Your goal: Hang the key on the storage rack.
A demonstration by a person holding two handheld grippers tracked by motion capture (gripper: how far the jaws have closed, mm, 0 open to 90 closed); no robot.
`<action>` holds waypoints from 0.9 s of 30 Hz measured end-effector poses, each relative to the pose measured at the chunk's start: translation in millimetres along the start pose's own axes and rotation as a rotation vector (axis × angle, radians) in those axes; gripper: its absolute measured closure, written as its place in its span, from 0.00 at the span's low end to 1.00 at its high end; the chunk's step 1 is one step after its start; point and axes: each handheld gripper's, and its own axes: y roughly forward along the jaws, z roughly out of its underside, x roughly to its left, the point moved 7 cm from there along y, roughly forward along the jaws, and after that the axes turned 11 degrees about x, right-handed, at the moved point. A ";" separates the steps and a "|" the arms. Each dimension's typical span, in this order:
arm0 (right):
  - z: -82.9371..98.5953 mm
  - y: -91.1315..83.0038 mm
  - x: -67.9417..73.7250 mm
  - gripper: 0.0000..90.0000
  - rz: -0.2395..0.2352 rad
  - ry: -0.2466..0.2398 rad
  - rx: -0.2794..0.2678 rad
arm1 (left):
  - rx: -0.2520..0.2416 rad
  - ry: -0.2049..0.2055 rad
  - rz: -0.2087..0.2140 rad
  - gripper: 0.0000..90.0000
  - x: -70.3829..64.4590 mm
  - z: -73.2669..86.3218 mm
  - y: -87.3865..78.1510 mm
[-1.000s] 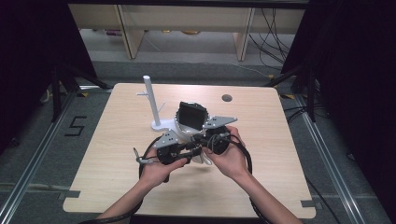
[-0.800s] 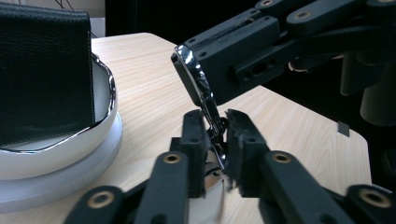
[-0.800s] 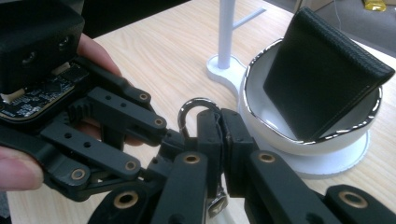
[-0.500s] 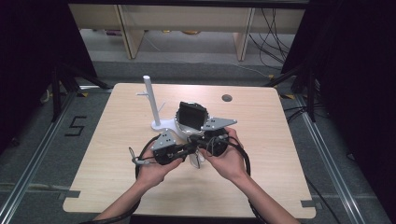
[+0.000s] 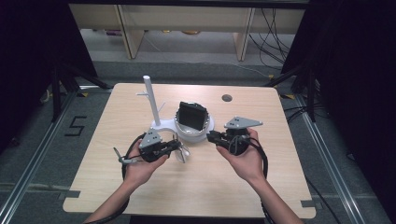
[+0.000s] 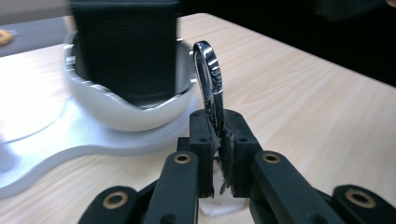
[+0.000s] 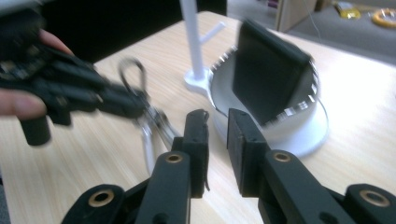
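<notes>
Metal ring (image 6: 208, 79) beside white stand (image 6: 93, 133)

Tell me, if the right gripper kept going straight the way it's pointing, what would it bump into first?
Probably the white round stand holding the black block: in the right gripper view it sits just past the open jaws of the right gripper. Depth is hard to judge, though; the metal ring lies off to the side.

You sit at a pale wooden table (image 5: 140, 196) with a small round hole (image 5: 227, 98) near its far edge. Grey floor (image 5: 28, 158) surrounds it, marked with a number five (image 5: 75, 126). Beyond stand light wooden shelf units (image 5: 187, 28), with black cables (image 5: 271, 32) trailing and dark curtains (image 5: 355, 93) on both sides.
</notes>
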 end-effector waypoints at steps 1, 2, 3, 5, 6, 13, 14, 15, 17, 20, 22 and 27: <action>5.1 0.4 -5.6 0.87 0.008 0.013 -0.013 | -0.001 -0.004 -0.006 0.93 2.7 0.4 -1.5; 9.2 -0.3 -7.6 0.86 -0.002 0.040 -0.009 | -0.002 -0.009 -0.013 0.93 6.3 0.9 -3.5; 14.0 -1.5 -13.7 0.86 0.005 0.041 -0.001 | 0.001 -0.015 -0.031 0.93 10.3 1.8 -5.9; 23.2 -4.0 -22.0 0.85 0.014 0.093 -0.005 | -0.003 -0.017 -0.064 0.93 18.4 2.4 -9.9; 27.1 -5.5 -27.9 0.85 0.030 0.097 -0.015 | 0.000 -0.023 -0.076 0.93 22.5 3.0 -12.4; 54.1 -13.6 -49.8 0.84 0.045 0.215 -0.021 | -0.008 -0.053 -0.180 0.93 49.1 1.9 -27.8; 56.2 -14.9 -53.4 0.84 0.053 0.222 -0.028 | -0.014 -0.058 -0.190 0.93 52.2 1.0 -30.6; 57.7 -15.9 -56.7 0.84 0.061 0.227 -0.042 | -0.015 -0.059 -0.206 0.93 55.6 0.2 -34.0; 60.7 -18.0 -64.8 0.83 0.079 0.232 -0.058 | -0.028 -0.064 -0.236 0.93 62.5 -2.3 -40.1; 66.7 -18.6 -76.4 0.82 0.132 0.245 -0.066 | -0.035 -0.076 -0.275 0.93 74.8 -5.5 -50.0; 71.4 -18.7 -82.5 0.82 0.150 0.255 -0.064 | -0.045 -0.090 -0.308 0.93 84.1 -8.6 -55.3; 77.7 -17.0 -83.7 0.81 0.159 0.258 -0.052 | -0.035 -0.121 -0.395 0.93 106.5 -18.8 -61.6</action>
